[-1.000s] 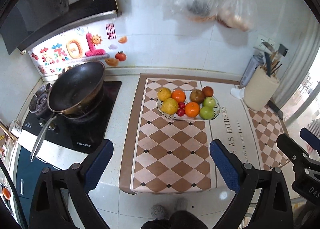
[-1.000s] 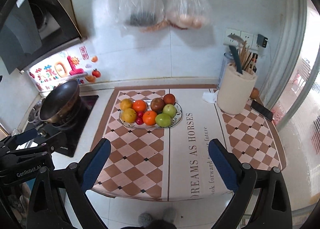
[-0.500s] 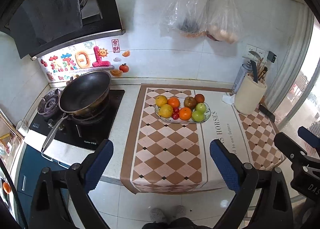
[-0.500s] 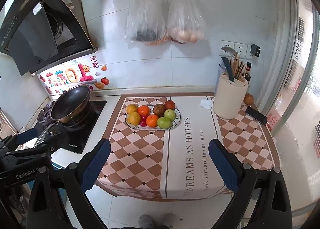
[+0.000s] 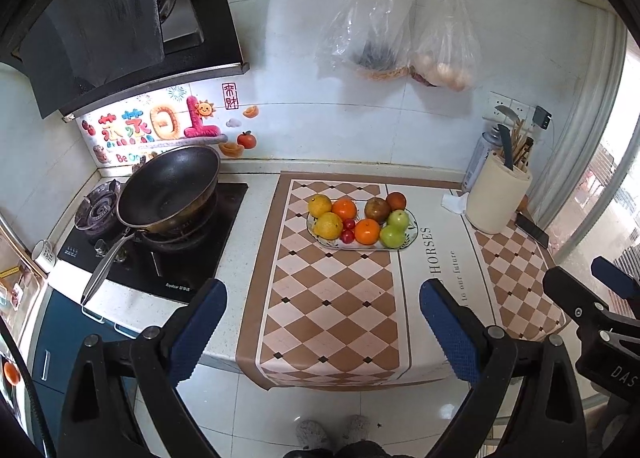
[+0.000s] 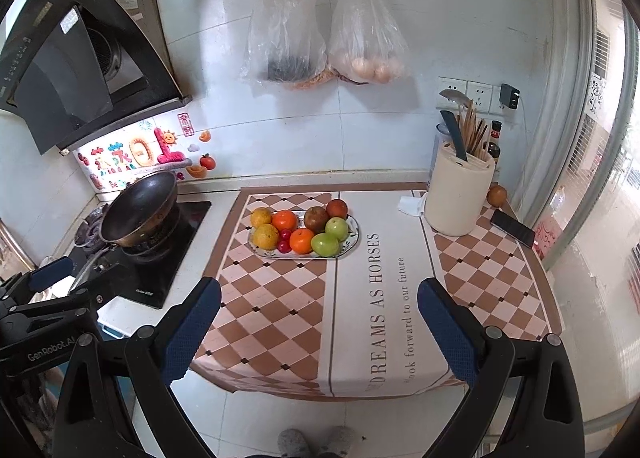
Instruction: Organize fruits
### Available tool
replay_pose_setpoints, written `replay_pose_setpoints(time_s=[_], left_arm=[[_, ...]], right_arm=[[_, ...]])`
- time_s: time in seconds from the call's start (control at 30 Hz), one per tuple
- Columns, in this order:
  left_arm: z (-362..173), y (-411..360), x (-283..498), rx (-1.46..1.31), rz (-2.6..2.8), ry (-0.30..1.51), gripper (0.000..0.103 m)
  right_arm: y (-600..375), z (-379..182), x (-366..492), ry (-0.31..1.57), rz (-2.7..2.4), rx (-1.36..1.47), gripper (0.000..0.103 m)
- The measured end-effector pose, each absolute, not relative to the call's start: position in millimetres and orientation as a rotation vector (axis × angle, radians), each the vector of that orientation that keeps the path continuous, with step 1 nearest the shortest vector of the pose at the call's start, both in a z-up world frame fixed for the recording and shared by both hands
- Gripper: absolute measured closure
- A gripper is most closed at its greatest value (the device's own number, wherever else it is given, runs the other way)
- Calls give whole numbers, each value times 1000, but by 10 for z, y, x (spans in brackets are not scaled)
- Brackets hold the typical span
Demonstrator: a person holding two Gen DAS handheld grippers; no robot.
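Hovering well back from the worktop point(image 6: 400, 213) and above its near edge, both tools have their jaws spread wide with nothing between them: the left gripper point(image 5: 322, 318) and the right gripper point(image 6: 318, 316) each frame bare checkered mat point(image 6: 280, 298).

The fruit plate point(image 6: 354, 234) lies straight ahead of both, far across the mat, with its long axis running left to right. On it sit two yellow citrus fruits at the left end, two oranges point(image 6: 302, 240), two small red fruits between them, a brownish apple, a red one behind it, and two green apples point(image 6: 326, 244) at the right end. In the left wrist view the plate point(image 5: 414, 232) sits slightly right of the midline; in the right wrist view it sits slightly left, so neither hand looks clearly nearer.

One more brownish fruit point(image 6: 497, 195) rests apart, behind the cream utensil holder point(image 6: 456, 197) on the right, nearer the right hand. A wok point(image 5: 168, 187) stands on the stove to the left.
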State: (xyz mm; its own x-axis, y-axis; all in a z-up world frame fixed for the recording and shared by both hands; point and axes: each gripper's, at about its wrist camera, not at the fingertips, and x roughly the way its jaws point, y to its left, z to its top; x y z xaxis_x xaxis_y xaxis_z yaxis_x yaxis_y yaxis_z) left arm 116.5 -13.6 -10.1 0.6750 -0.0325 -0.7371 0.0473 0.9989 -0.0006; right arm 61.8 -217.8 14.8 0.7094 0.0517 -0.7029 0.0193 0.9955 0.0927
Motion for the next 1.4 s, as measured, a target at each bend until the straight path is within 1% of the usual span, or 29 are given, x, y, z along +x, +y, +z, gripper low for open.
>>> replay_pose_setpoints(time_s=[0.47, 0.8, 1.4], left_arm=[[-479, -189, 1761, 46, 15, 877, 0], [-614, -255, 2066, 69, 33, 898, 0], [-596, -267, 2082, 48, 21, 897, 0]], right_arm=[[-2220, -230, 1378, 816, -37, 76, 2], [-2252, -545, 1747, 869, -57, 90, 2], [-2226, -554, 1829, 874, -37, 74, 2]])
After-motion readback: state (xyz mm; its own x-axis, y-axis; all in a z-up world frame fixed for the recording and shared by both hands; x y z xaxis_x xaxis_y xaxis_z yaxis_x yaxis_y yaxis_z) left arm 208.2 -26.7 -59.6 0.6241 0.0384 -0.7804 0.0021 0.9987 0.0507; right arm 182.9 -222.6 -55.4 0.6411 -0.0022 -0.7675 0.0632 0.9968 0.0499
